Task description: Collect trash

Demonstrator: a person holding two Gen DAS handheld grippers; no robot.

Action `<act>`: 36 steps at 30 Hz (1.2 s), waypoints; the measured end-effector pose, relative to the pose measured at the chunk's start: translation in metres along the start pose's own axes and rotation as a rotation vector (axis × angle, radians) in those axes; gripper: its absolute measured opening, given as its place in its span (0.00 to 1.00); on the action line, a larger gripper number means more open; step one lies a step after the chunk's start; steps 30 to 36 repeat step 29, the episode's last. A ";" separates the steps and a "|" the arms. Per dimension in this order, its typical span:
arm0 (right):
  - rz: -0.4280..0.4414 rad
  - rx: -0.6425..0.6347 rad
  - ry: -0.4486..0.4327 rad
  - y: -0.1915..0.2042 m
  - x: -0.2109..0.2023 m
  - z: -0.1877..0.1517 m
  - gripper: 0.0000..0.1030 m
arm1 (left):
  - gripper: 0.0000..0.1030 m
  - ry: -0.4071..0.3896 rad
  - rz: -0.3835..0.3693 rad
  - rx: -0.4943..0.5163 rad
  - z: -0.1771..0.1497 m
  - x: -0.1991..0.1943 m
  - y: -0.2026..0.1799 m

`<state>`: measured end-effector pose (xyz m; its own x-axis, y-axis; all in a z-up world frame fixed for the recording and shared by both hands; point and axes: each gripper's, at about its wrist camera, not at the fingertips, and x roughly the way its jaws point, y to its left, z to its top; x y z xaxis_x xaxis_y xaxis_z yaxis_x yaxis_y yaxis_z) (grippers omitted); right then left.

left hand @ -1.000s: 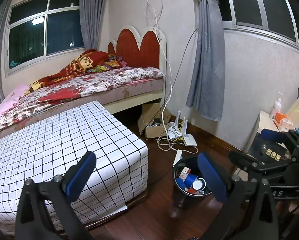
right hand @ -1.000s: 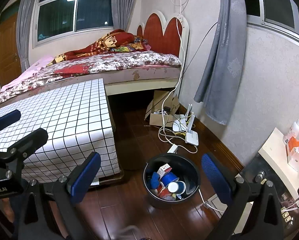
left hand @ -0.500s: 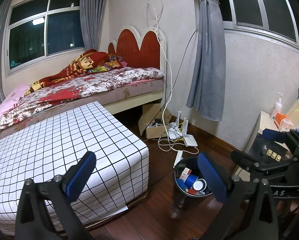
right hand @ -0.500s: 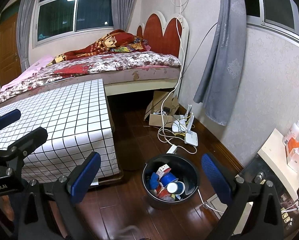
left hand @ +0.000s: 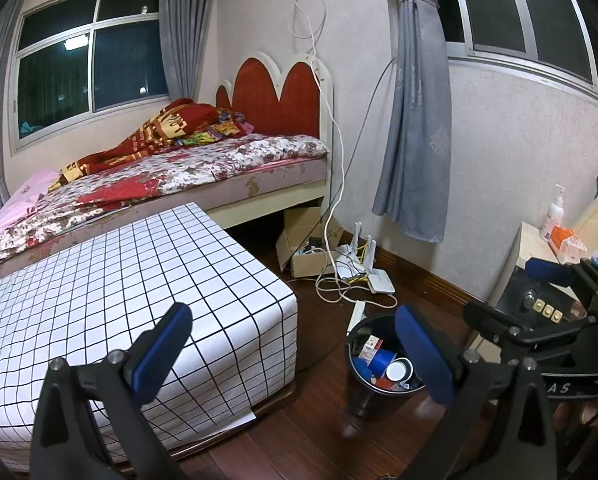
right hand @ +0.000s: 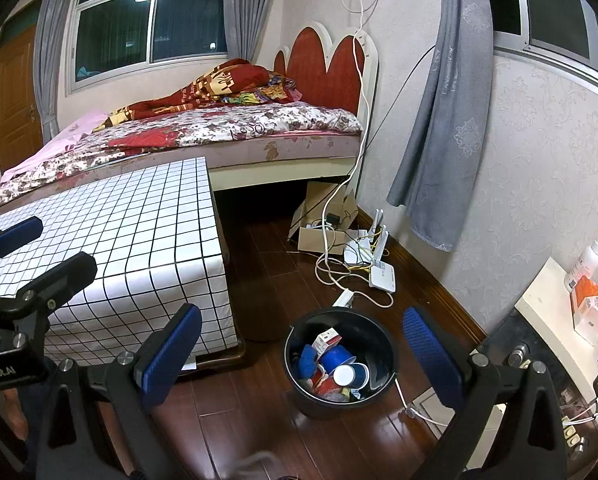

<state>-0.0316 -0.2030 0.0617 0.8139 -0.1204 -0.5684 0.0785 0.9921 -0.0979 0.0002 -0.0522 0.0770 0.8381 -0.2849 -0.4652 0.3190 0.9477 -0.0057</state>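
Note:
A black trash bin (right hand: 373,328) stands on the wooden floor, holding several pieces of trash: blue cups (right hand: 349,372), a small carton (right hand: 326,340) and wrappers. It also shows in the left wrist view (left hand: 359,332), partly behind my left finger. My right gripper (right hand: 299,354) is open and empty, held above the bin. My left gripper (left hand: 295,350) is open and empty, above the floor between the table and the bin. The left gripper shows at the left edge of the right wrist view (right hand: 39,248); the right gripper shows at the right of the left wrist view (left hand: 539,300).
A low table with a white grid cloth (right hand: 131,236) stands left of the bin. A bed (right hand: 239,132) lies behind it. A cardboard box (right hand: 319,232), routers (right hand: 379,268) and white cables (right hand: 331,276) lie on the floor by the wall. A side cabinet (right hand: 547,320) with a pump bottle stands right.
Both grippers have drifted back slightly; the bin sits a little lower and farther left in the right wrist view. Both stay open and empty.

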 end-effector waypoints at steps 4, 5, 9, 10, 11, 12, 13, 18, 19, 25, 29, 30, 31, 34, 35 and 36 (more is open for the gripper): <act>0.001 0.000 0.001 -0.001 0.000 0.000 0.99 | 0.99 0.001 0.001 -0.001 0.000 0.001 0.000; 0.000 0.000 0.001 -0.001 0.000 0.000 0.99 | 0.99 0.000 0.002 -0.001 0.000 0.001 0.000; 0.001 0.000 0.001 -0.001 0.000 0.000 0.99 | 0.99 -0.001 0.003 -0.002 0.000 0.001 0.001; 0.001 0.000 0.001 -0.001 0.000 0.000 0.99 | 0.99 -0.001 0.003 -0.003 0.000 0.002 0.001; 0.001 0.000 0.000 0.000 0.000 0.000 0.99 | 0.99 0.002 0.003 -0.003 0.000 0.002 0.001; 0.001 0.000 0.001 0.000 0.000 0.000 0.99 | 0.99 0.002 0.005 -0.002 0.000 0.002 0.001; 0.001 0.000 0.002 0.000 0.000 0.000 0.99 | 0.99 0.002 0.005 -0.003 0.000 0.002 0.001; 0.004 -0.004 0.004 -0.002 0.001 -0.001 0.99 | 0.99 0.003 0.010 -0.006 -0.003 0.002 0.001; 0.004 -0.005 0.004 -0.003 0.001 -0.001 0.99 | 0.99 0.002 0.010 -0.005 -0.003 0.002 0.001; 0.004 -0.004 0.004 -0.002 0.001 -0.001 0.99 | 0.99 0.003 0.009 -0.003 -0.004 0.001 0.003; 0.004 -0.004 0.005 -0.002 0.001 -0.001 0.99 | 0.99 0.005 0.015 -0.002 -0.005 0.001 0.002; 0.004 -0.004 0.005 -0.002 0.001 -0.001 0.99 | 0.99 0.005 0.015 -0.002 -0.005 0.001 0.002; 0.004 -0.004 0.005 -0.002 0.001 -0.001 0.99 | 0.99 0.005 0.015 -0.002 -0.005 0.001 0.002; 0.004 -0.004 0.005 -0.002 0.001 -0.001 0.99 | 0.99 0.005 0.015 -0.002 -0.005 0.001 0.002; 0.004 -0.004 0.005 -0.002 0.001 -0.001 0.99 | 0.99 0.005 0.015 -0.002 -0.005 0.001 0.002; 0.004 -0.004 0.005 -0.002 0.001 -0.001 0.99 | 0.99 0.005 0.015 -0.002 -0.005 0.001 0.002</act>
